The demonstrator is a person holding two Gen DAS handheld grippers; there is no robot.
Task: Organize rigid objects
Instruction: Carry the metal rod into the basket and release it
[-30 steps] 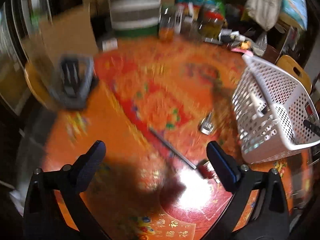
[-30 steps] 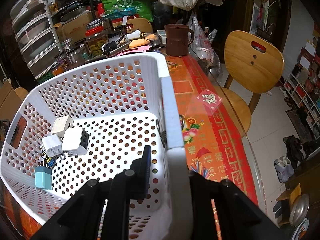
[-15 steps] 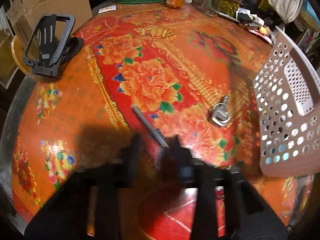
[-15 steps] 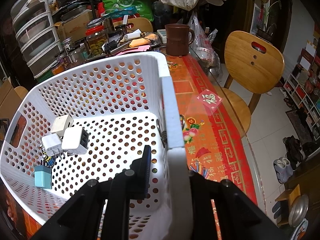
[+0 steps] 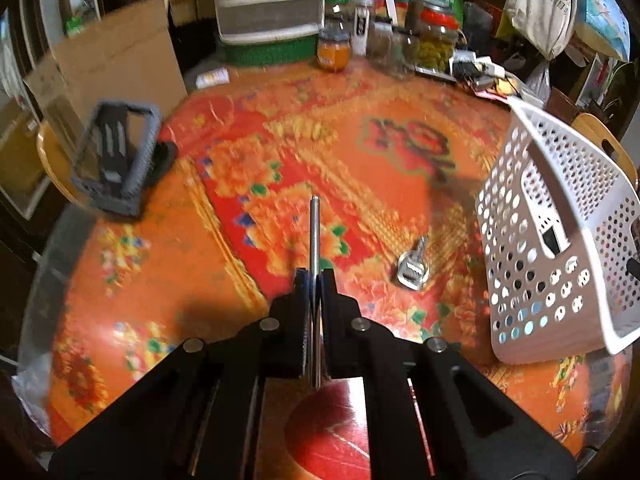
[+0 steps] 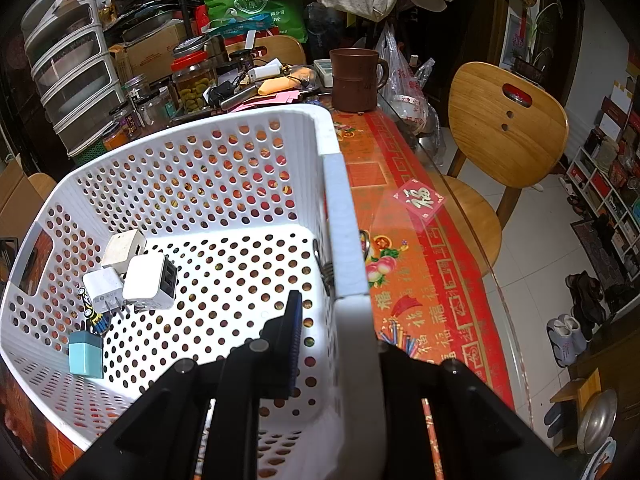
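My left gripper [image 5: 316,274] has its jaws closing tight on a screwdriver, whose thin metal shaft [image 5: 315,232] sticks straight forward from between the pads, above the red flowered tablecloth. Its handle is hidden behind the fingers. A silver key [image 5: 414,266] lies on the cloth to the right, near the white perforated basket [image 5: 560,240]. My right gripper [image 6: 344,320] is shut on the basket's side wall [image 6: 340,216], one finger inside and one outside. Inside the basket lie white chargers [image 6: 148,280] and a small blue block [image 6: 85,354].
A black phone stand [image 5: 116,160] sits at the table's left edge. Jars [image 5: 434,36] and a drawer unit [image 5: 272,12] crowd the far side. A brown mug [image 6: 356,80] stands beyond the basket, with a wooden chair [image 6: 504,136] on its right.
My left gripper went from wide open to shut on the screwdriver, which has come off the cloth and now points straight forward. The right gripper and basket have not moved.
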